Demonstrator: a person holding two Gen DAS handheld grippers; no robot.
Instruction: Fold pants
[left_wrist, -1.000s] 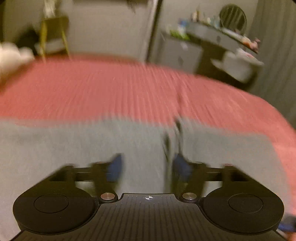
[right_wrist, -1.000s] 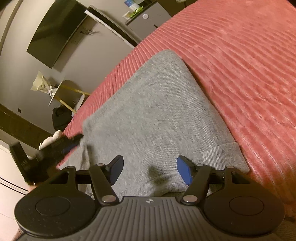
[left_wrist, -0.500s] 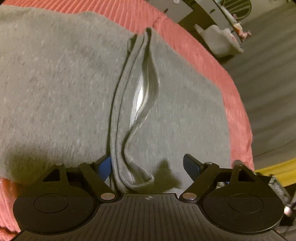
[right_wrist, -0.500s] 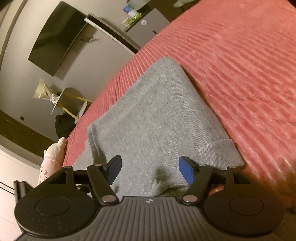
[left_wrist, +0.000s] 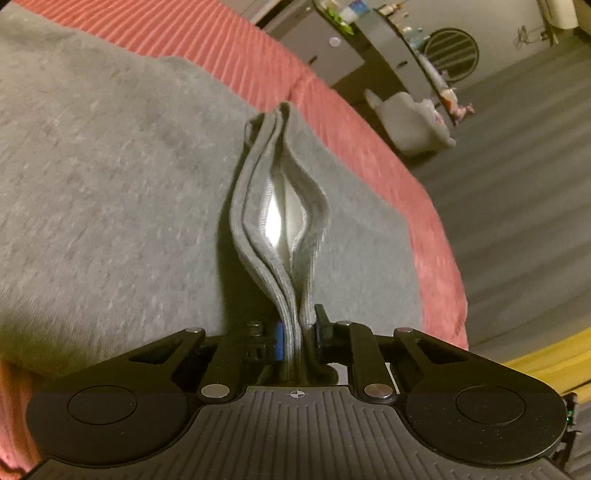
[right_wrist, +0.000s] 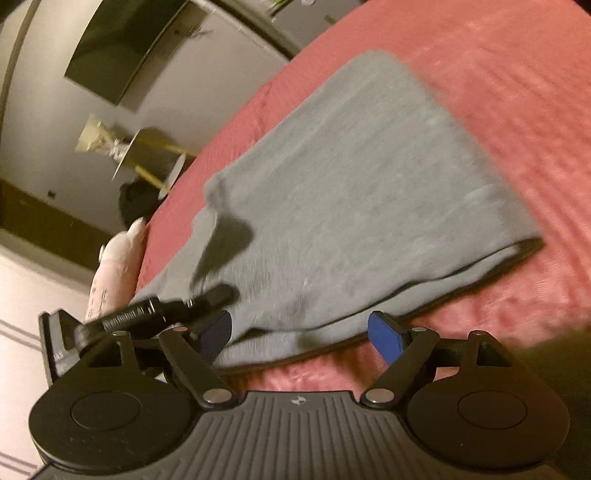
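Grey pants (left_wrist: 110, 184) lie folded flat on a red ribbed bedspread (left_wrist: 240, 48). My left gripper (left_wrist: 297, 332) is closing, and its blue pads pinch a stack of the pants' hemmed edges (left_wrist: 280, 221), which stand up as a ridge with a pale lining showing. In the right wrist view the pants (right_wrist: 351, 184) stretch away across the bedspread (right_wrist: 498, 92). My right gripper (right_wrist: 299, 332) is opening just off their near edge; the cloth's corner lies between the fingers, untouched by the pads. The left gripper (right_wrist: 155, 314) shows at the pants' left edge.
The bed's edge (left_wrist: 436, 236) drops to a striped floor on the right, with a white object (left_wrist: 413, 122) and a dark shelf with a round fan (left_wrist: 450, 51) beyond. A pink plush toy (right_wrist: 114, 266), a gold side table (right_wrist: 147, 155) and a wall screen (right_wrist: 122, 51) lie past the far side.
The left gripper swung down onto the pants' layered edges and closed on them. The right gripper drew back to the near edge and opened wider; the left gripper reappeared in its view.
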